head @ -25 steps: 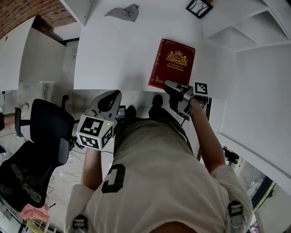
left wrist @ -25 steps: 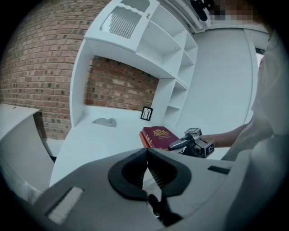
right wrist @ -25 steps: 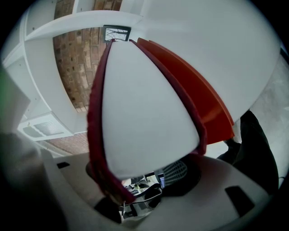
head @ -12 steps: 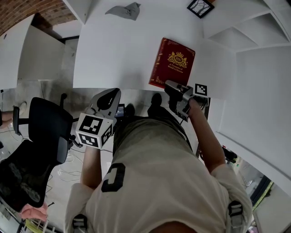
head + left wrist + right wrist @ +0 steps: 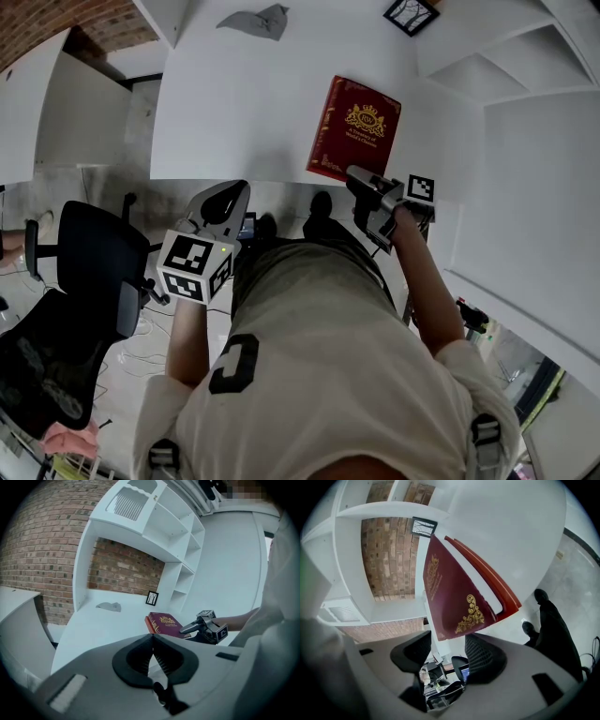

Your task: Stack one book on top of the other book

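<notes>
Grey floor lies under you at the near side, with a black chair (image 5: 84, 272) at your left, well clear of both arms. Your left gripper (image 5: 228, 195) hangs in front of the surface's (image 5: 244, 103) front edge and below it. Its fingers (image 5: 159, 660) are clenched together on nothing.

Your right gripper (image 5: 354, 174) is up at that front edge, at the near right corner of the books. Its fingers (image 5: 485, 656) are released and spread wide. The maroon book's (image 5: 450, 592) gold-stamped corner sits just ahead of the gap, and neither finger pinches it.

That maroon book (image 5: 361, 127) lies flat on the red book (image 5: 506, 597), cover up. The red one shows only as a thin rim along the near and right sides, so the two edges are close to flush but not quite. The near end of the stack reaches almost to the surface's front edge.

You have wide bare white surface to the left of the stack and beyond it. To its right the room is tighter, where white shelves (image 5: 525, 56) close in.

At the far side a crumpled grey cloth (image 5: 255, 23) lies left of centre. A small black picture frame (image 5: 410, 14) stands further right, well apart from the books. A brick wall (image 5: 47, 550) backs the white unit.
</notes>
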{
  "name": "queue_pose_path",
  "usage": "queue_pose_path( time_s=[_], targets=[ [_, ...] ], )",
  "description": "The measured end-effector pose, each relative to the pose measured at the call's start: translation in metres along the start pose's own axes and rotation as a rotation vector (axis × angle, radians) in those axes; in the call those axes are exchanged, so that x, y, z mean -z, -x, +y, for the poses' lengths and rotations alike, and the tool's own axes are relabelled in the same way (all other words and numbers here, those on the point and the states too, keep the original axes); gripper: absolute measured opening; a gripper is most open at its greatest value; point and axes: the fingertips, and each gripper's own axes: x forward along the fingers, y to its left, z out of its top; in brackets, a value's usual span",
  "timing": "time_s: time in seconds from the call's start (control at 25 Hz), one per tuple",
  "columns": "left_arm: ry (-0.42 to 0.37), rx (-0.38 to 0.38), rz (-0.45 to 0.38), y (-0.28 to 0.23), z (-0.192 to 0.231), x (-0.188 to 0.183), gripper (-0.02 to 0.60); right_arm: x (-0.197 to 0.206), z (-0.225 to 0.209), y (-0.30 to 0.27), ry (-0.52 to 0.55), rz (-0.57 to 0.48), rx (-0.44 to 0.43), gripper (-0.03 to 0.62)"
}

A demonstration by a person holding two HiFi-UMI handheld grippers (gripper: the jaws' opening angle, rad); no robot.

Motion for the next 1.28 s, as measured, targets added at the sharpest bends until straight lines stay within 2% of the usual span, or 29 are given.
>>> queue_pose_path(
  time_s=[0.12, 0.16, 0.48, 0.8, 1.08, 1.28],
  targets=[
    [-0.002, 0.002, 0.011, 0.002, -0.001, 0.002, 0.003, -0.004, -0.007, 0.003, 0.007, -0.017, 0.041, 0.145],
    [-0.004, 0.001, 0.008, 0.002, -0.001, 0.002, 0.003, -0.004, -0.010, 0.003, 0.010, -0.016, 0.056, 0.101],
    [-0.005, 0.008, 0.021, 0.002, -0.003, 0.003, 0.003, -0.007, -0.014, 0.003, 0.058, -0.003, 0.063, 0.097],
    [-0.002, 0.008, 0.017, -0.002, -0.003, 0.001, 0.003, -0.004, -0.012, 0.003, 0.062, 0.025, 0.078, 0.098],
    [-0.006, 0.012, 0.021, -0.002, -0.003, 0.000, 0.003, -0.004, -0.011, 0.002, 0.068, 0.017, 0.043, 0.100],
    [-0.011, 0.010, 0.016, -0.001, -0.005, -0.001, 0.003, -0.006, -0.014, 0.004, 0.092, 0.016, 0.053, 0.100]
  ],
)
